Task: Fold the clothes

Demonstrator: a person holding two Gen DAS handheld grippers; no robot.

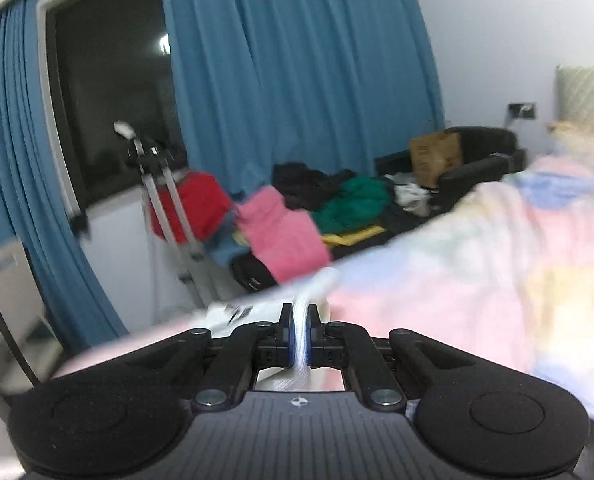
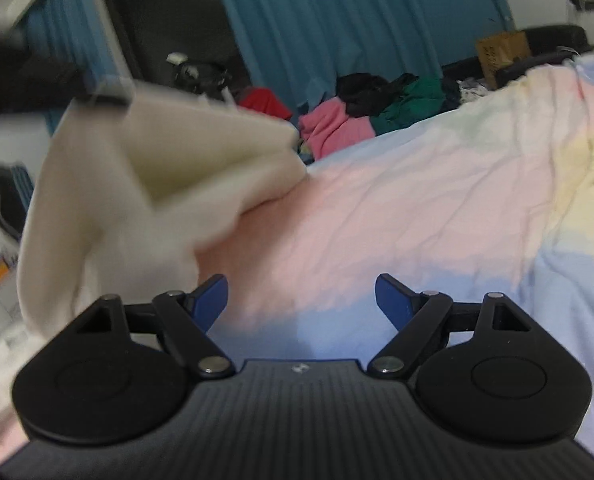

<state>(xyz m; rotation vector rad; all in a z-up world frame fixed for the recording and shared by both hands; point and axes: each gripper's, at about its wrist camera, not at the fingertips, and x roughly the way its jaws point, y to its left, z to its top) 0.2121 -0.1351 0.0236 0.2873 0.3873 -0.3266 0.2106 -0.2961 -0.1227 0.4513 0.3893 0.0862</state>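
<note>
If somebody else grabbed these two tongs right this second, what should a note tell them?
Left tongs: shut on the white garment, a thin fold pinched between the pads; it is held up above the bed.
Right tongs: open, holding nothing, over the pastel bedcover.
The garment hangs bunched to the right tongs' left, not laid flat.
Other clothes wait in a pile beyond the bed, by the blue curtain.
Done: garment picked up. No finished fold shows.
Left: take a second corner with the right tongs, spread it on the bed, fold it, then the pile.
</note>
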